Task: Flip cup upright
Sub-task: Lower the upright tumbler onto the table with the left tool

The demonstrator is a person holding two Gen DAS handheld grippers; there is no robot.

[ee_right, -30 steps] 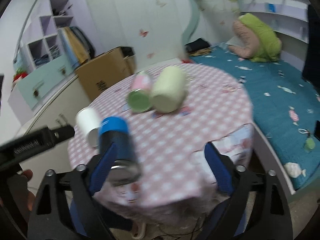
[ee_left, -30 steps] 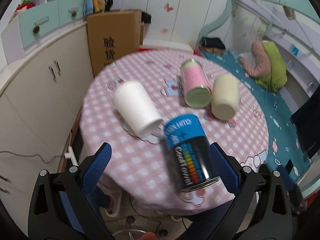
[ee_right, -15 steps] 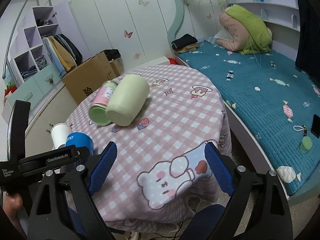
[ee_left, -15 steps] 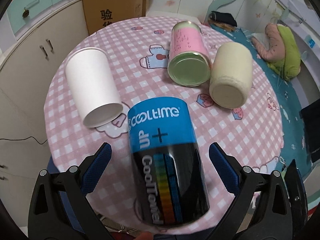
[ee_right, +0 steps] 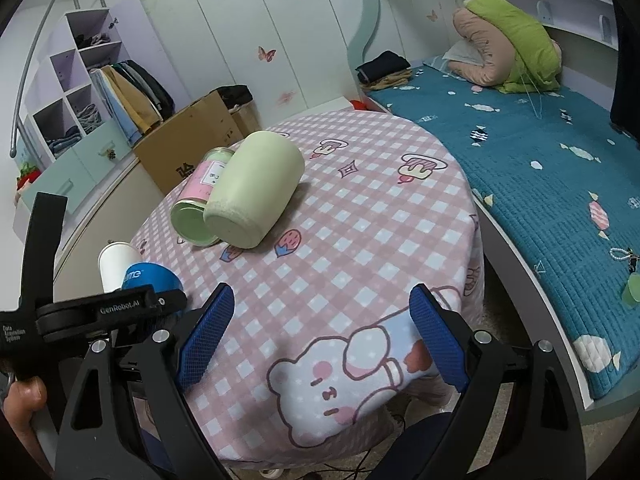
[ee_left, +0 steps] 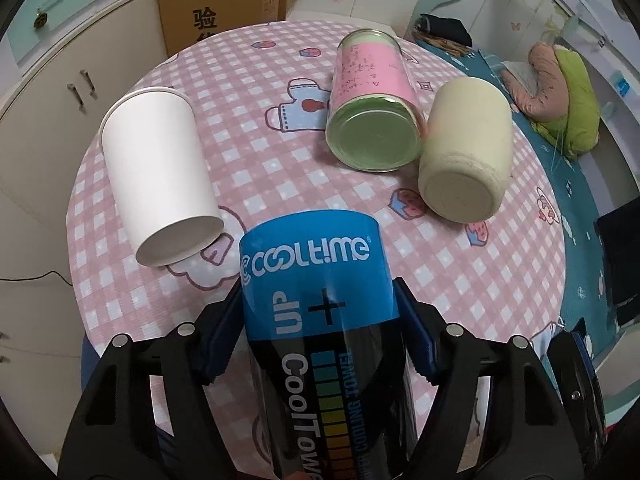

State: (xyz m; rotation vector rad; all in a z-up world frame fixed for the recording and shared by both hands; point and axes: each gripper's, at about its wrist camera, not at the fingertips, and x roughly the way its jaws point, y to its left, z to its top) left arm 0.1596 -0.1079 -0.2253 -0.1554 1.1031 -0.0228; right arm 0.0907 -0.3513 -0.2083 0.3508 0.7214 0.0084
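Taking the blue-and-black cup (ee_left: 320, 320) as the landmark, the white paper cup (ee_left: 160, 176) lies on its side to the cup's left and a little beyond it, its mouth turned away from the camera. The landmark cup itself lies on its side at the near edge of the round table (ee_left: 280, 176), its printed wall facing up, and the left gripper (ee_left: 320, 324) is clamped on it, a blue pad pressed against each flank. Beyond it and to the right lie the pink-labelled jar (ee_left: 372, 96) and, touching that jar's right side, the cream cup (ee_left: 468, 140), both on their sides too.

Further right, well apart from the landmark cup, the right gripper (ee_right: 316, 340) hangs with its pads spread wide and nothing between them.

The risk I see lies in the turn to upright. The wall looks glossy, so the cup may slip or spin between the pads as it swings. It sits right at the table's edge, where a loose hold would send it to the floor. A wide swing could also knock the paper cup just beside it.
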